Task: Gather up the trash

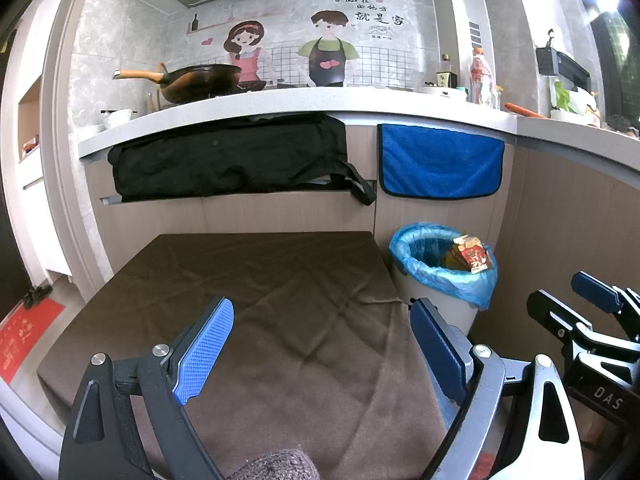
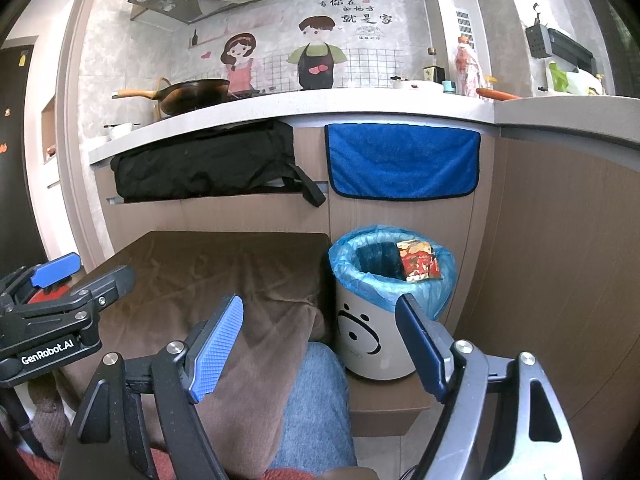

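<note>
Brown cloth (image 1: 248, 300) is lying over a low table, its top bare all the way to the far edge, which is sitting against the cabinet front under the counter (image 1: 280, 100). At the table's right edge a white trash bin (image 2: 372, 340) with a blue liner (image 2: 348, 276) is standing just beside the cloth, close to the wooden side panel on the right. Red and yellow wrappers (image 2: 418, 266) are resting inside the bin against the liner's far right side. Left gripper (image 1: 322, 350) is hovering over the near part of the cloth, fingers spread wide with nothing between them. Right gripper (image 2: 320, 346) is hovering beside it, fingers likewise spread and empty, framing the table's near right corner and the bin.
</note>
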Action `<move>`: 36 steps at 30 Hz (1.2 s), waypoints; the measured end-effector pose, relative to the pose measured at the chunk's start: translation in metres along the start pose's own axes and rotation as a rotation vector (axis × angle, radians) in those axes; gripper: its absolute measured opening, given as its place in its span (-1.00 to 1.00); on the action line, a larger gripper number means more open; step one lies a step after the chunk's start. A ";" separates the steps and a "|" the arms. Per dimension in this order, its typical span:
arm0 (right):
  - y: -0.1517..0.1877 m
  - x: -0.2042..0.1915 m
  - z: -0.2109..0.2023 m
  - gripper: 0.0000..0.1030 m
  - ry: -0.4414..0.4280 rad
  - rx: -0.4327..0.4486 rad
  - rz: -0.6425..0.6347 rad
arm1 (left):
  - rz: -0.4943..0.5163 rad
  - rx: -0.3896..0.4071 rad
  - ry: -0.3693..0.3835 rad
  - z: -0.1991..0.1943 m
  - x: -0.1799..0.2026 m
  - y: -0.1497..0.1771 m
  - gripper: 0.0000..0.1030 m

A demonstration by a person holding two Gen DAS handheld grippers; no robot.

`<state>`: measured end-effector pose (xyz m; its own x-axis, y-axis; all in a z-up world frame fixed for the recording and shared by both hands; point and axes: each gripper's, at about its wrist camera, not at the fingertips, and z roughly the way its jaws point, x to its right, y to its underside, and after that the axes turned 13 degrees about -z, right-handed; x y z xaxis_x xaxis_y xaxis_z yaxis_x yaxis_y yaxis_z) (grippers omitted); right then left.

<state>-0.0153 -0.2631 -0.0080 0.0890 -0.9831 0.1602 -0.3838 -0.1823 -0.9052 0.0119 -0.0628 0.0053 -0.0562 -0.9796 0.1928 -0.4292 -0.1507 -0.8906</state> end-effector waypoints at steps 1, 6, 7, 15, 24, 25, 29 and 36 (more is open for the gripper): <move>-0.001 0.000 -0.001 0.48 0.002 0.001 0.000 | 0.000 0.001 0.001 0.000 0.000 0.000 0.75; -0.003 -0.001 -0.001 0.48 0.005 0.003 0.003 | 0.000 0.000 0.001 0.000 -0.001 0.000 0.75; -0.002 -0.001 -0.001 0.48 0.004 0.003 0.003 | -0.001 -0.001 0.001 0.000 0.000 0.000 0.75; -0.003 -0.002 -0.002 0.49 0.007 0.003 0.001 | 0.000 0.004 0.002 -0.001 0.001 0.000 0.75; -0.004 -0.003 -0.001 0.49 -0.001 0.003 0.001 | -0.002 0.000 0.004 0.001 0.004 -0.002 0.75; -0.004 -0.003 -0.001 0.49 -0.002 0.003 0.001 | -0.005 0.000 0.001 0.001 0.004 -0.003 0.75; -0.004 -0.002 0.000 0.49 -0.002 0.003 0.000 | -0.007 -0.002 0.000 0.001 0.005 -0.002 0.75; -0.003 -0.003 0.003 0.49 -0.005 -0.001 -0.002 | -0.008 0.002 -0.002 0.004 0.005 -0.002 0.75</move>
<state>-0.0111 -0.2598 -0.0065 0.0949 -0.9825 0.1604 -0.3849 -0.1848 -0.9043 0.0165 -0.0675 0.0065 -0.0510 -0.9786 0.1993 -0.4279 -0.1589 -0.8898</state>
